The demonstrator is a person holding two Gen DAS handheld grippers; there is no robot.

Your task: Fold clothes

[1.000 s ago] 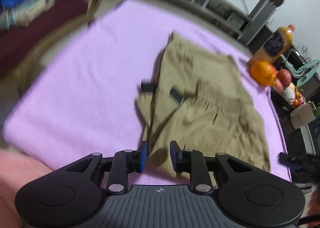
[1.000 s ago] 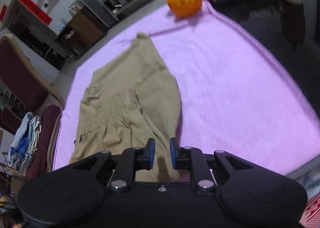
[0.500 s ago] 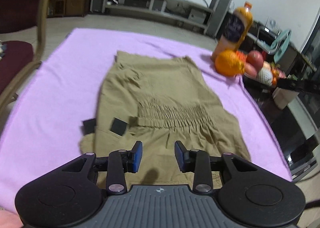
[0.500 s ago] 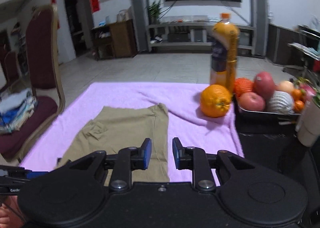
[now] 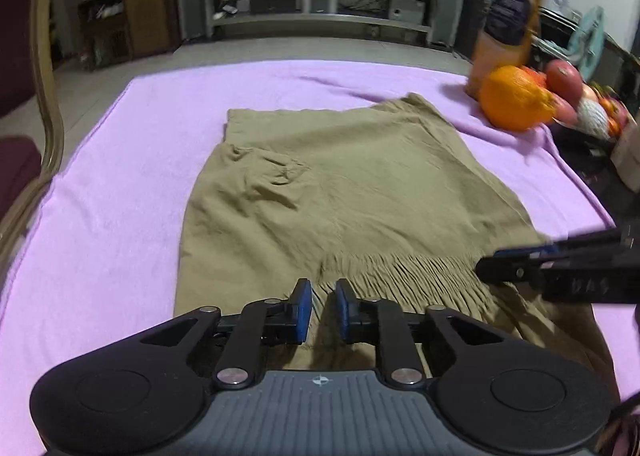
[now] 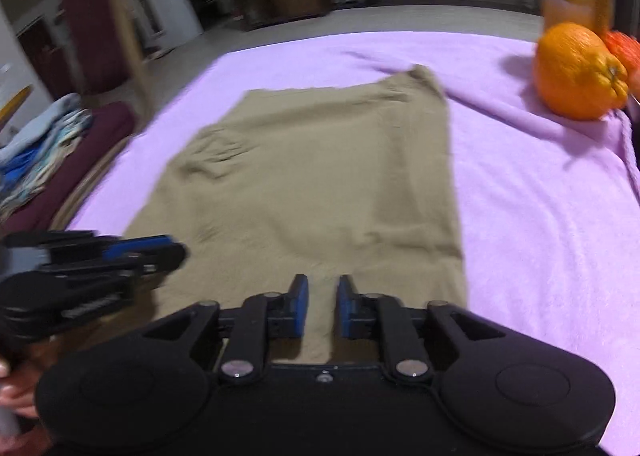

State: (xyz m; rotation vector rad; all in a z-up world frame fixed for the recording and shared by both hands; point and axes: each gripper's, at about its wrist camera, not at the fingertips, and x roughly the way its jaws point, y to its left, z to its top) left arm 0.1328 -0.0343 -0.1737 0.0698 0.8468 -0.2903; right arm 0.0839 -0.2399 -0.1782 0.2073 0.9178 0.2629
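Note:
A khaki garment (image 5: 340, 191) lies flat on the purple cloth (image 5: 132, 159), its gathered elastic waistband (image 5: 404, 276) toward me. It also shows in the right wrist view (image 6: 312, 183). My left gripper (image 5: 323, 310) hovers over the waistband's near edge, jaws a small gap apart, nothing between them. My right gripper (image 6: 322, 306) hovers over the garment's near right part, jaws likewise slightly apart and empty. Each gripper appears in the other's view: the right one (image 5: 560, 268), the left one (image 6: 92, 264).
An orange (image 5: 516, 97), a juice bottle (image 5: 508, 11) and a fruit tray (image 5: 588, 111) stand at the far right of the cloth. A dark red chair (image 6: 96, 35) with folded clothes (image 6: 40, 147) stands left. Shelving lines the far wall.
Both grippers have dropped low and moved in over the garment's near edge. The left jaws have narrowed. The garment lies as it did half a second ago.

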